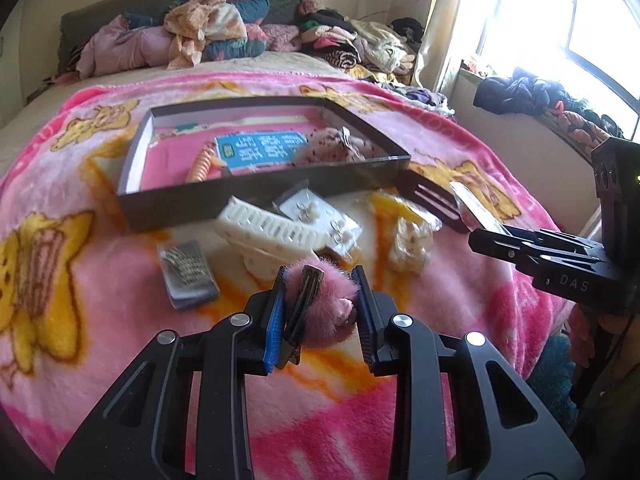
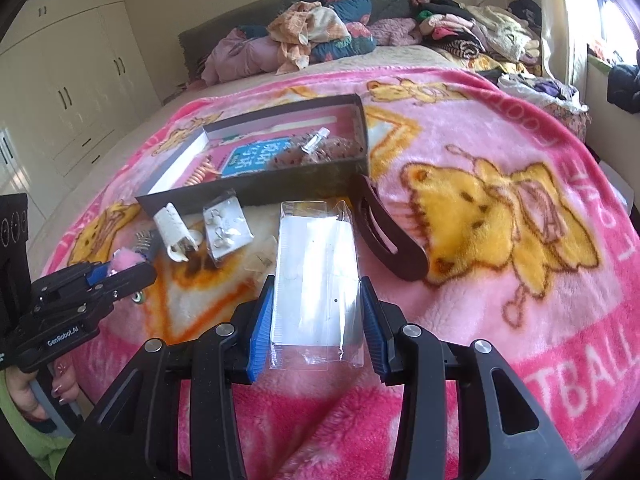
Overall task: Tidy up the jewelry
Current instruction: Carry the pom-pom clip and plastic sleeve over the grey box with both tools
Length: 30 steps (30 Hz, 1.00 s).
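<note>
A: Left gripper [image 1: 320,304]?
B: Clamped on fuzzy pink hair clip [image 1: 324,300], metal bar pointing away toward the dark box [image 1: 256,200], above the blanket [image 1: 80,280].
A: Right gripper [image 2: 317,320]?
B: Pads pinch clear packet [image 2: 316,276], white card inside, long axis running away toward box.

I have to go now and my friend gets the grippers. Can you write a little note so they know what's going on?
Left gripper: shut on a fuzzy pink hair clip, held above the blanket.
Right gripper: shut on a clear plastic packet with a white card.
Shallow dark cardboard box: already holds an orange coil hair tie and a dotted pink fabric piece.
Still lying on the pink blanket: white comb-style hair clip, carded earrings, dark brown oval clip, small dark packet.
Left to do: put both held items in the box, then the rest.
</note>
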Each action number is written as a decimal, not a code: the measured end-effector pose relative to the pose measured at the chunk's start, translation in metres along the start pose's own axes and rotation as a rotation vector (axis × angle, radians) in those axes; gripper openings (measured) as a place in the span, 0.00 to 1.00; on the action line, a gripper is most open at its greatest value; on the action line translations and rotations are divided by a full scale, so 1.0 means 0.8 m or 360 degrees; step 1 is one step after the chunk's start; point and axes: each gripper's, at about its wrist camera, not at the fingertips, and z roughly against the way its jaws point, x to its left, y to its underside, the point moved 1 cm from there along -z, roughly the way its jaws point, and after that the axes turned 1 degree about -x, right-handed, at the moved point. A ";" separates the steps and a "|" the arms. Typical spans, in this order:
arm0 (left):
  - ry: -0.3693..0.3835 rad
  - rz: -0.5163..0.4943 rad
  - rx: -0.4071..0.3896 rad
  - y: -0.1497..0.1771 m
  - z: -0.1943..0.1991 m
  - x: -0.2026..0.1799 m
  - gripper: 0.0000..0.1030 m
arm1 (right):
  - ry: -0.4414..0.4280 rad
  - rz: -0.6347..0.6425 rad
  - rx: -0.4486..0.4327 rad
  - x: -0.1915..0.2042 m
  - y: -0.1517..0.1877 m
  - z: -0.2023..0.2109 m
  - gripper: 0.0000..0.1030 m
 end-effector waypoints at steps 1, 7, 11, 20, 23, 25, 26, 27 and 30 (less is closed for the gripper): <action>-0.0004 0.0003 -0.0007 -0.003 0.000 0.002 0.22 | -0.0002 0.0008 -0.0009 0.003 -0.003 0.001 0.38; -0.0038 0.0060 -0.0054 -0.021 0.001 0.025 0.22 | 0.0000 0.0052 -0.0016 0.016 -0.019 -0.005 0.38; -0.0061 0.0086 -0.0080 -0.033 0.001 0.039 0.22 | -0.0009 0.0082 -0.0020 0.025 -0.031 -0.013 0.38; -0.0082 0.0087 -0.0123 -0.061 -0.010 0.056 0.22 | -0.0017 0.0129 -0.0036 0.041 -0.064 -0.034 0.38; -0.0076 0.0090 -0.0127 -0.069 -0.017 0.058 0.22 | -0.0016 0.0118 -0.0040 0.040 -0.075 -0.041 0.38; -0.0077 0.0086 -0.0126 -0.075 -0.023 0.059 0.22 | -0.0009 0.0115 -0.0041 0.038 -0.081 -0.045 0.38; -0.0070 0.0088 -0.0124 -0.079 -0.027 0.058 0.22 | -0.0003 0.0113 -0.0042 0.037 -0.084 -0.047 0.38; -0.0066 0.0088 -0.0124 -0.081 -0.029 0.059 0.22 | 0.0004 0.0107 -0.0038 0.035 -0.087 -0.049 0.38; -0.0059 0.0077 -0.0123 -0.090 -0.038 0.057 0.22 | 0.0022 0.0095 -0.0039 0.030 -0.093 -0.054 0.38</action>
